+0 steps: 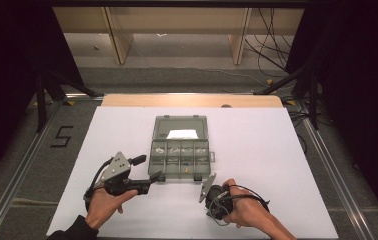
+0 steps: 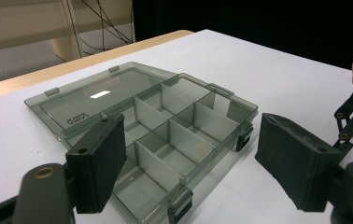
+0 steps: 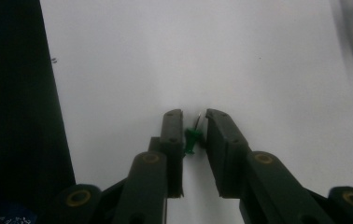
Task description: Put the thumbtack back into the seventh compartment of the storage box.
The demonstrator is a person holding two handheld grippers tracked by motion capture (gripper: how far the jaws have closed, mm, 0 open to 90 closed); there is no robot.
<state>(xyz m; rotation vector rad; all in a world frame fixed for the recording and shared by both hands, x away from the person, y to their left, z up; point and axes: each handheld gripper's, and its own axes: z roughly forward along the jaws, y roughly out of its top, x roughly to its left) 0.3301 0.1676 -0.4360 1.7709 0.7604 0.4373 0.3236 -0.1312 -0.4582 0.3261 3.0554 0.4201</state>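
Note:
A green push pin [image 3: 191, 140] lies on the white table between the jaws of my right gripper [image 3: 194, 128]. Its head rests against one pad and a thin gap shows on the other side, so the jaws stand narrowly open around it. In the high view the right gripper [image 1: 212, 199] points down at the table just in front of the box's near right corner. A smoky clear compartment box [image 1: 179, 172] lies open at the table's middle, lid [image 2: 95, 93] flat behind it. My left gripper [image 1: 147, 168] hovers wide open at the box's near left corner [image 2: 179, 207], holding nothing.
The box's dividers [image 2: 184, 140] form several compartments, some holding small pale bits [image 1: 174, 150]. A white slip [image 1: 182, 134] lies in the lid. The white mat [image 1: 277, 150] ends at a wooden strip [image 1: 192, 100] at the back; metal rails [image 1: 22, 160] run along both sides.

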